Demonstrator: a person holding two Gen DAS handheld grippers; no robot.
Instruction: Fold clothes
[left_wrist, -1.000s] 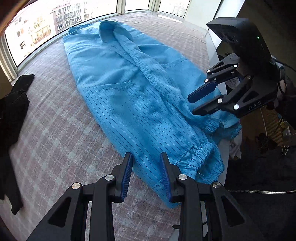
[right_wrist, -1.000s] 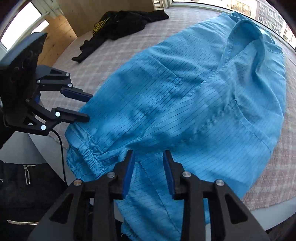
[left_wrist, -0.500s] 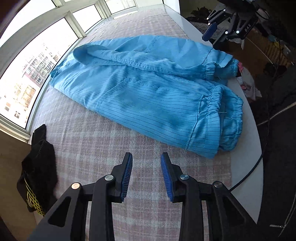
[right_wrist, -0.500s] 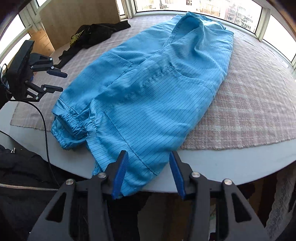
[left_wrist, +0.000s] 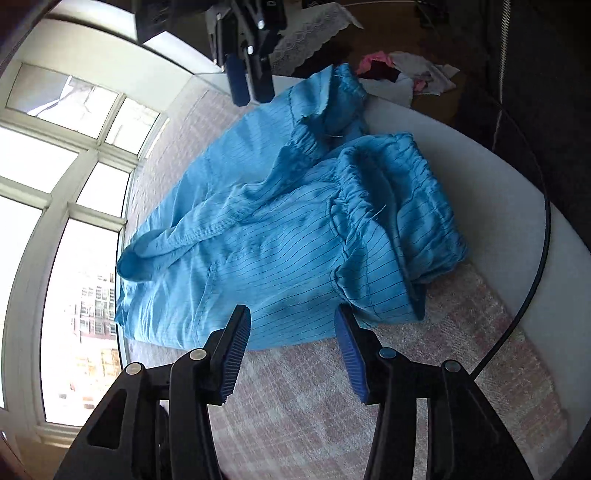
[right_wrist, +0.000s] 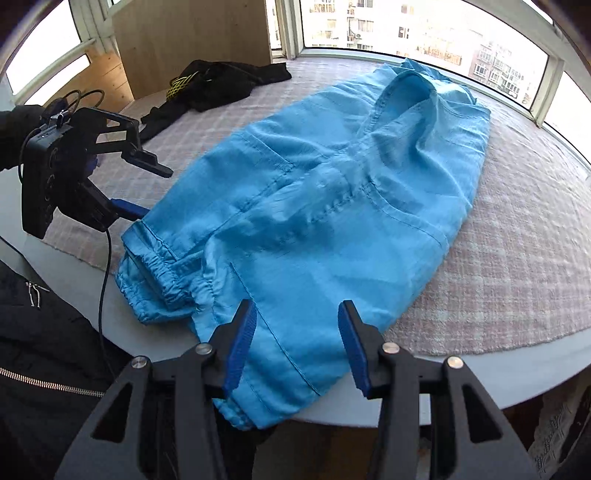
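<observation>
A bright blue pinstriped garment (right_wrist: 332, 192) lies spread on the round table, collar end toward the windows. Its elastic cuffs (right_wrist: 159, 273) bunch at the near edge, and one end (right_wrist: 258, 398) hangs over the rim. My right gripper (right_wrist: 297, 317) is open just above that hanging end, not pinching it. My left gripper (right_wrist: 159, 192) is open beside the garment's left edge, near a cuff. In the left wrist view the left gripper (left_wrist: 291, 332) stands open at the garment (left_wrist: 288, 240) edge, with the right gripper (left_wrist: 247, 85) beyond the far cuff.
A pink plaid cloth (right_wrist: 517, 258) covers the table inside its white rim (left_wrist: 498, 206). A black garment (right_wrist: 221, 85) lies at the back left. A cable (right_wrist: 105, 266) hangs from the left gripper. Loose clothes (left_wrist: 406, 74) lie on the floor. Windows ring the far side.
My left gripper swung round to the garment's side by the cuff and opened wider. My right gripper drew back to the hanging end and opened wider too. The garment lies much as before.
</observation>
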